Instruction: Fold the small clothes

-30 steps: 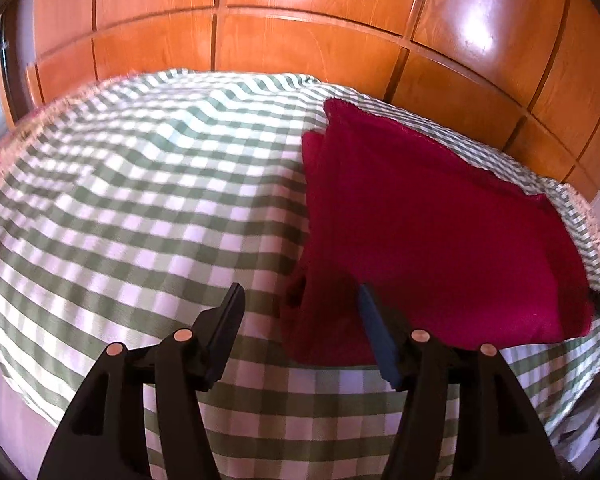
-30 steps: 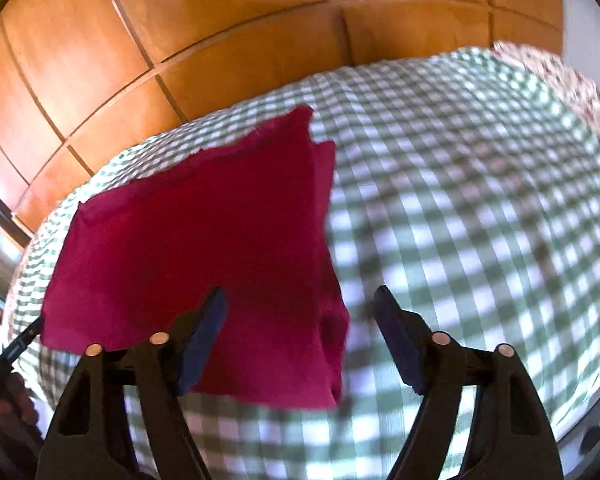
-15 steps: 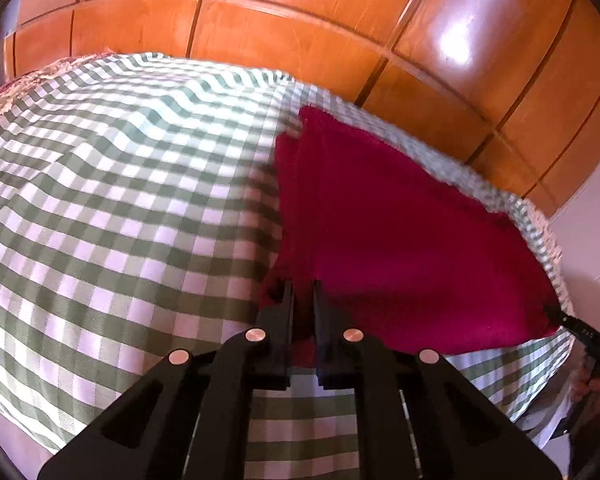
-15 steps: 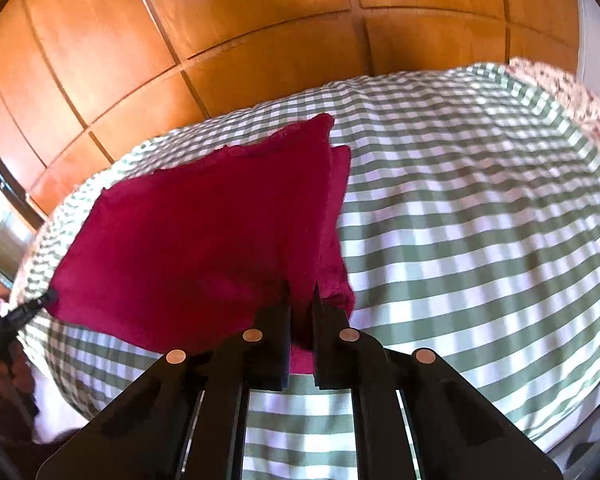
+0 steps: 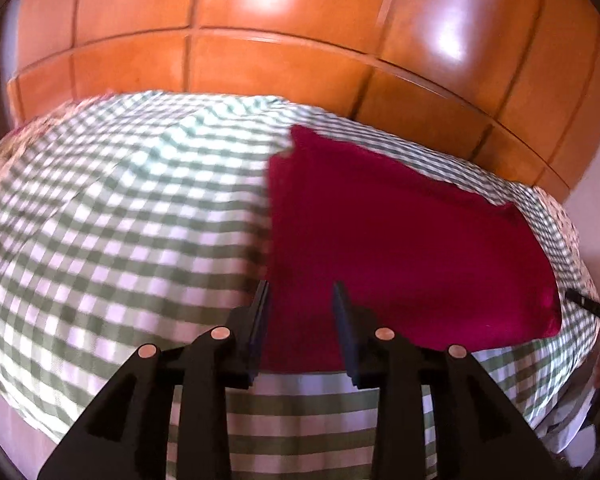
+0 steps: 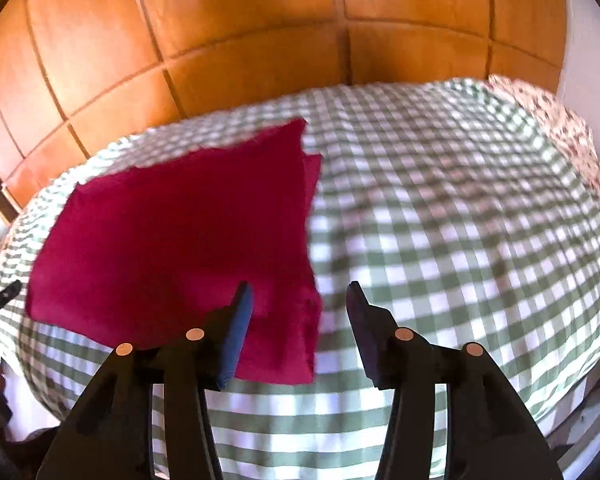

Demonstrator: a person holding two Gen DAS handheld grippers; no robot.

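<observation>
Both grippers, left (image 5: 300, 292) and right (image 6: 298, 292), just opened, seemingly released above red cloth (image 5: 400, 248).

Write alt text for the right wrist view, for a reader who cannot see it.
A folded crimson cloth lies flat on a green-and-white checked bedspread, its near right corner just beyond the right gripper, whose jaws have just been opening and press on nothing. Glossy wooden panels rise behind the bed, and the left gripper's tip pokes in at the cloth's far corner.

Crimson cloth (image 5: 400, 240) on green-and-white checked bedcover (image 5: 120, 220); orange-brown wooden panelling (image 6: 240, 40).
</observation>
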